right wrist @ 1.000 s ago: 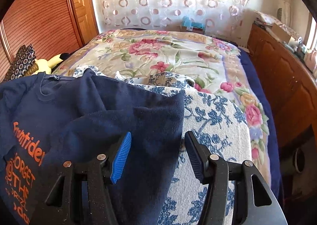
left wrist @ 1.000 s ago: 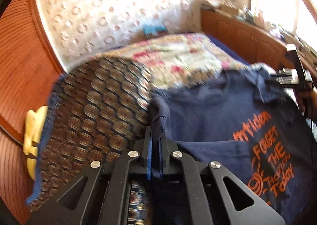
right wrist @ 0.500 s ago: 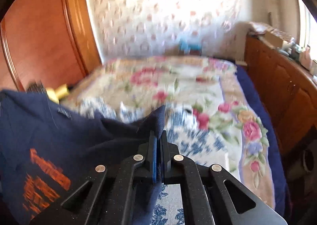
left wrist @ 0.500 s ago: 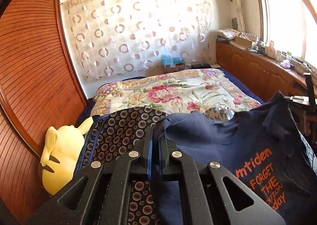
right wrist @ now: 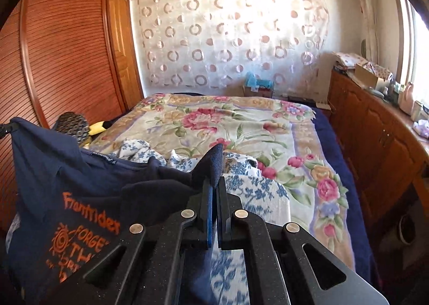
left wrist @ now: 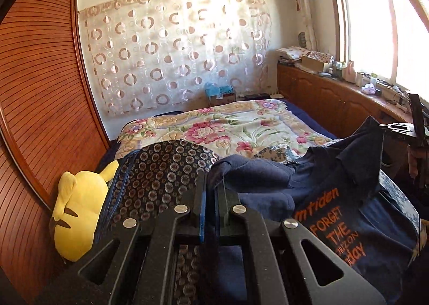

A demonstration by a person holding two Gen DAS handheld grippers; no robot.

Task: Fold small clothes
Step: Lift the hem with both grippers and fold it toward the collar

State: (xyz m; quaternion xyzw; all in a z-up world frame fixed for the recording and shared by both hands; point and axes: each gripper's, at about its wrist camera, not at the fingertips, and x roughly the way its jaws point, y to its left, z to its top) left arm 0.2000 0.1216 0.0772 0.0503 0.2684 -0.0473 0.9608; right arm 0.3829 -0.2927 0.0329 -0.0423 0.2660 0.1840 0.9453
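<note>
Two hand-held grippers, left point(left wrist: 210, 192) and right point(right wrist: 214, 187), each clenched on one navy T-shirt point(left wrist: 348, 197)

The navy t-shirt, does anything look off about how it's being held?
Nothing damaged. The navy t-shirt hangs bunched and sagging between the left tongs and right tongs, each shut on a shoulder edge; its orange print is creased.

The orange print on my navy T-shirt point(left wrist: 348, 187) is cut short: its first letters vanish behind a fold in the left view, and my right tongs point(right wrist: 214, 192) cover its lower lines in the right view. The collar label point(right wrist: 103, 156) is too small to read. The small items on the wooden counter point(left wrist: 335, 90) by the window blur into glare. The yellow plush toy point(left wrist: 77, 213) is partly hidden behind the patterned cushion point(left wrist: 161, 168).
</note>
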